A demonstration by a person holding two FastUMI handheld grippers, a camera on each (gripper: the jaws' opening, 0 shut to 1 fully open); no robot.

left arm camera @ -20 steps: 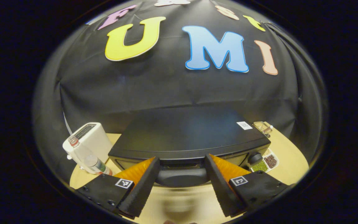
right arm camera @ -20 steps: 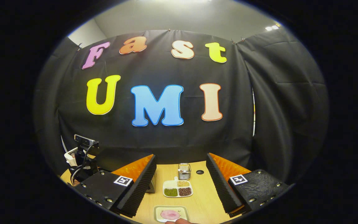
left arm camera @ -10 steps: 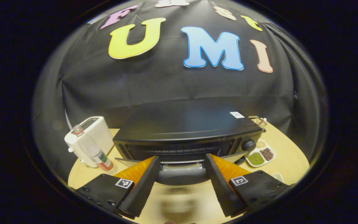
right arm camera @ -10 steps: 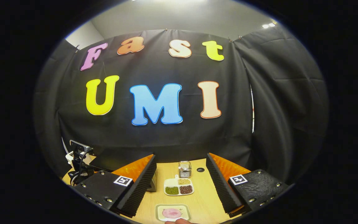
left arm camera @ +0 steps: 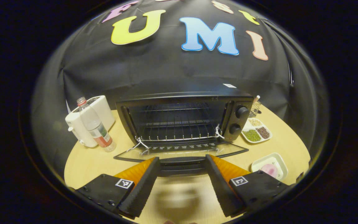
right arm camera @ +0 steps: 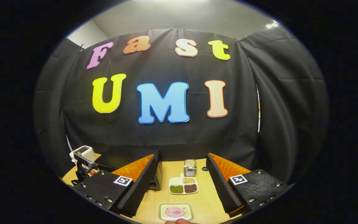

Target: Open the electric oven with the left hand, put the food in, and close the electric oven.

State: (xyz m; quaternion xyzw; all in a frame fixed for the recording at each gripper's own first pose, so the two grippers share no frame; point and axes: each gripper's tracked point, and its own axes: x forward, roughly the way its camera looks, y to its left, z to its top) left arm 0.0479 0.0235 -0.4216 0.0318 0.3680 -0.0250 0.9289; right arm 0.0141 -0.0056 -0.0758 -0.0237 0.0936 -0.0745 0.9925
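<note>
The black electric oven stands at mid-table with its glass door folded down flat, and the wire rack inside is bare. My left gripper is open and low in front of it, with the door's handle lying between its fingers. The food, a pink round piece on a small square plate, sits right of the door. In the right gripper view that plate lies just below my open right gripper, which holds nothing. The oven's top shows at its left.
A white toaster and a plastic bottle stand left of the oven. A three-part dish of beans and a small metal holder sit to its right. Bare wooden table lies before the door.
The oven door has swung from shut to fully down, drawn by my left gripper as it dropped and pulled back. The right gripper has barely shifted.
</note>
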